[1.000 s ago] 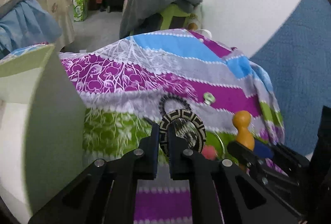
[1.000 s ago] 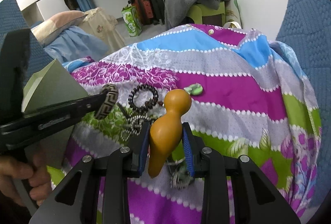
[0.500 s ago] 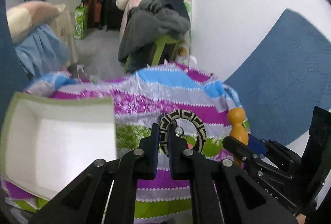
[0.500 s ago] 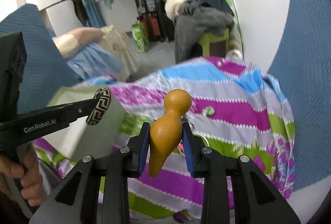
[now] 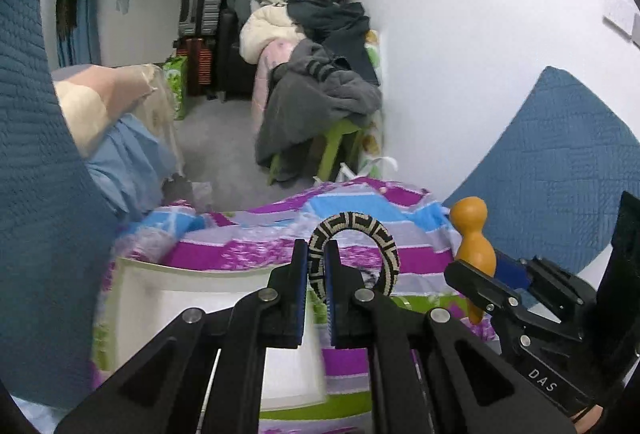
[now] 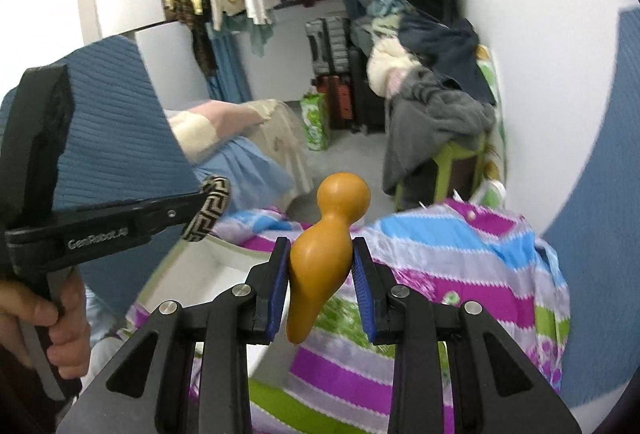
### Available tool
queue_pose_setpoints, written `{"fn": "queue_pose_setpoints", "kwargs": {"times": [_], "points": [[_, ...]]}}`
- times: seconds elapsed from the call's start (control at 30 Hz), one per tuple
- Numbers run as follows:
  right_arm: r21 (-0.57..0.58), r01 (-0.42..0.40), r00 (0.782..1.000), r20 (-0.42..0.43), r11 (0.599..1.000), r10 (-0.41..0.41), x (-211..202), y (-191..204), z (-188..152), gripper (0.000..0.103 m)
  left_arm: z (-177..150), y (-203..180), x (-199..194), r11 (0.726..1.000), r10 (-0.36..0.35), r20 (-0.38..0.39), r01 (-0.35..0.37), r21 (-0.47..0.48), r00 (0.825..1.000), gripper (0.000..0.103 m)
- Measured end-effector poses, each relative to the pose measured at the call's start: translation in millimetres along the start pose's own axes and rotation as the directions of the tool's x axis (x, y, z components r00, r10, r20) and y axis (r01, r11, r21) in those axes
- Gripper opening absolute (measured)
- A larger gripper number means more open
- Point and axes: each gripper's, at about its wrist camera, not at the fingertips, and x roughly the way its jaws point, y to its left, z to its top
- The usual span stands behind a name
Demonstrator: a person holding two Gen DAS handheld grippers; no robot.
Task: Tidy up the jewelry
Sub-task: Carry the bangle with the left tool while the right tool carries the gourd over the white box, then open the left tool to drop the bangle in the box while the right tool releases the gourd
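My left gripper is shut on a black-and-cream patterned bangle, held upright high above the bed; from the right wrist the same bangle shows at the left gripper's tip. My right gripper is shut on an orange gourd-shaped pendant, its round head up; in the left wrist view the gourd stands at the right. A white open box with a pale green rim lies below the left gripper on the striped cloth; the box also shows left of the gourd.
A purple, blue and green striped cloth covers the bed. Blue quilted cushions stand on both sides. A green stool heaped with clothes and suitcases stand beyond. A hand grips the left tool's handle.
Both grippers have risen well above the cloth, each keeping its grip. The cloth and the loose jewelry on it have dropped low in view, and the white box now lies under the left gripper.
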Motion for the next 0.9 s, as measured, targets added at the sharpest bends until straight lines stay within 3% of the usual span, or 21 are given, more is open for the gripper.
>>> {"fn": "queue_pose_setpoints", "kwargs": {"times": [0.27,0.4,0.6,0.9], "points": [[-0.061,-0.052,0.997,-0.059,0.997,0.048,43.9,31.3,9.6,0.027,12.0,49.7,-20.9,0.995,0.102,-0.052,-0.103,-0.016,0.993,0.006],[-0.067,-0.086,0.991,-0.112,0.994,0.078,66.4,45.9,2.5,0.027,1.5,71.9,-26.3,0.99,0.136,-0.058,-0.137,-0.023,0.989,0.007],[-0.065,-0.132,0.97,-0.216,0.989,0.115,102.0,66.9,-21.1,0.027,-40.1,110.6,11.9,0.986,0.136,-0.162,-0.149,-0.073,0.977,0.007],[-0.032,-0.135,0.911,-0.397,0.99,0.111,155.5,73.9,-65.3,0.027,-101.9,146.1,77.7,0.977,0.087,-0.322,-0.144,-0.158,0.943,0.007]]}}
